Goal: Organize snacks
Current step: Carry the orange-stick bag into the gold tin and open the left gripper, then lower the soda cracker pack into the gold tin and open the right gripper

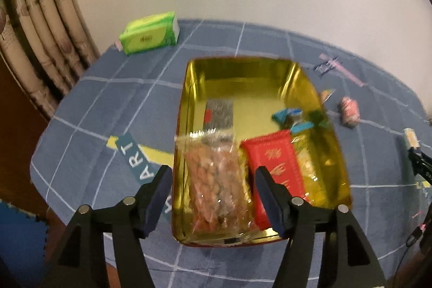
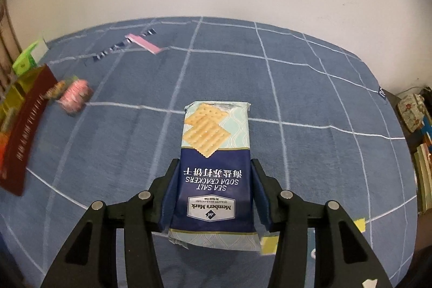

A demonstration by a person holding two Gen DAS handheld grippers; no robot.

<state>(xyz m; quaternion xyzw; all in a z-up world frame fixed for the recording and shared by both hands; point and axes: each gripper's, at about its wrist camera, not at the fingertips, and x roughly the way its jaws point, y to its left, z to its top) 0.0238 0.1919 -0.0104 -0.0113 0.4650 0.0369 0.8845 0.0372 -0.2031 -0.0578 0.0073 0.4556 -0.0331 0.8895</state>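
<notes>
Right gripper (image 2: 213, 185) clamped on the soda cracker pack (image 2: 214, 166) at its near half, long axis running straight out along the fingers, held over the blue checked tablecloth (image 2: 310, 88). Left gripper (image 1: 213, 193) spread wide, empty, above the near end of the gold tin (image 1: 334, 153). Farther left of the pack, the tin's red wall; likely a leftward carry. Beyond, pink wrapped snack (image 2: 75, 95) beside the tin.

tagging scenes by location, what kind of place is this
Probably a room at home: a table under a blue grid-patterned cloth against a plain white wall, beige patterned curtains to one side, a green pack of tissues, and stacked books nearby.
</notes>
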